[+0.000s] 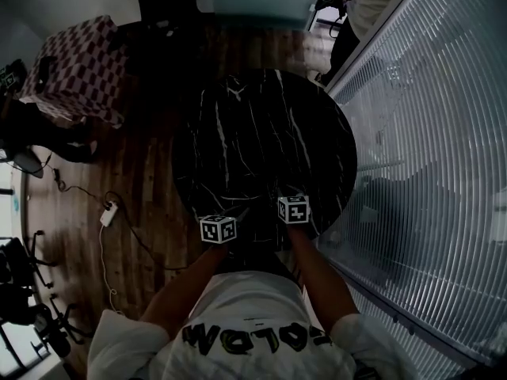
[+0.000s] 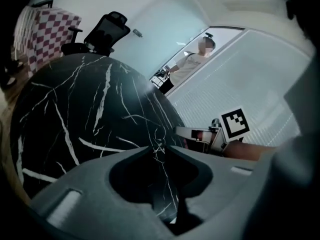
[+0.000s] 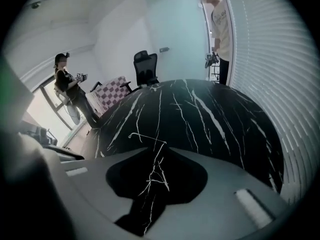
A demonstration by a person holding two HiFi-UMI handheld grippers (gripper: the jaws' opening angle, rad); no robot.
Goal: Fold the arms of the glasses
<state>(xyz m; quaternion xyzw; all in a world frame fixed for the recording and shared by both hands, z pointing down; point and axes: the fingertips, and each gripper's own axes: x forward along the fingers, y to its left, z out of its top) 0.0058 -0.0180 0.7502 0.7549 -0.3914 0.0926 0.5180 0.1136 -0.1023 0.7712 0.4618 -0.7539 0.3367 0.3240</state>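
Both tools low over the near edge of the table (image 1: 261,133), as seen from the head; task judged to be at its very start. Left gripper (image 2: 159,148): jaws only narrowly apart, with nothing but the tabletop showing through the gap; right gripper (image 3: 155,151): jaws likewise at a narrow gap and empty. The glasses cannot be made out with certainty in any view; in the right gripper view a thin pale line with a hooked end (image 3: 146,138) lies on the table just ahead of the jaws; it may be one arm of a fine frame, or merely another vein in the stone. Nothing is gripped and no fold is visible, so both arms appear left to do; the next step would be to find the frame, steady it with one tool and swing an arm in with the other.

Surface: round, black, crossed by irregular white veins, which would readily hide a thin frame; no other item is seen on it. Room: wooden floor (image 1: 142,180) with a power strip and cable (image 1: 108,212); a red-and-white checked piece of furniture (image 1: 83,66) beyond the table; a black office chair (image 3: 145,66); ribbed blinds (image 1: 444,133) along the right side; one person standing by the blinds (image 3: 222,29), another near the window (image 3: 65,79).
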